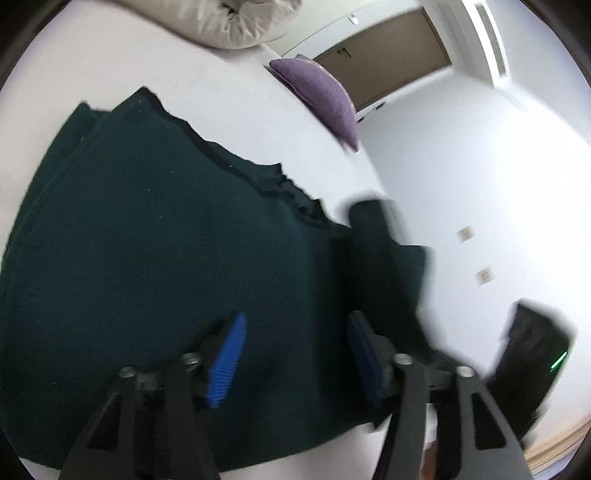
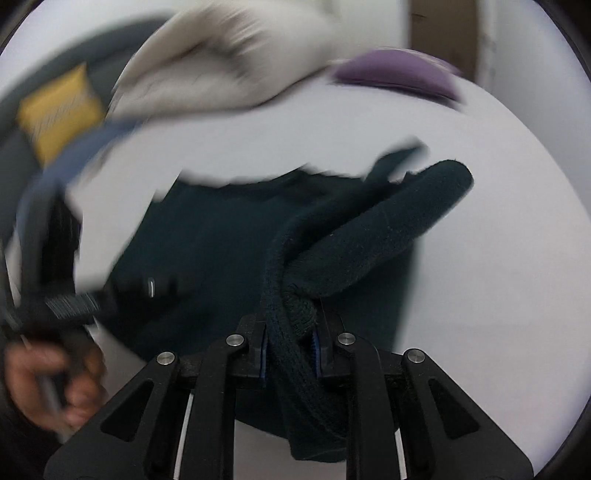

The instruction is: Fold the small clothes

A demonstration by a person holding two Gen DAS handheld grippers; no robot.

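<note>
A dark green knitted garment [image 1: 147, 240] lies spread on the white bed sheet [image 1: 240, 103]. My left gripper [image 1: 295, 354] is open just above it, blue pads [image 1: 227, 360] apart, holding nothing. My right gripper [image 2: 290, 343] is shut on a bunched edge of the same green garment [image 2: 295, 332], with a sleeve [image 2: 388, 229] lifted and sticking out to the right. In the right wrist view the left gripper [image 2: 62, 295] shows blurred at the left, held by a hand [image 2: 44, 380]. In the left wrist view the right gripper [image 1: 532, 354] appears as a dark blurred shape at the right.
A purple cushion [image 1: 325, 99] and a cream pillow [image 1: 229, 22] lie at the far side of the bed. A yellow object [image 2: 59, 110] shows blurred at the left. A brown door [image 1: 384, 59] and white walls stand behind.
</note>
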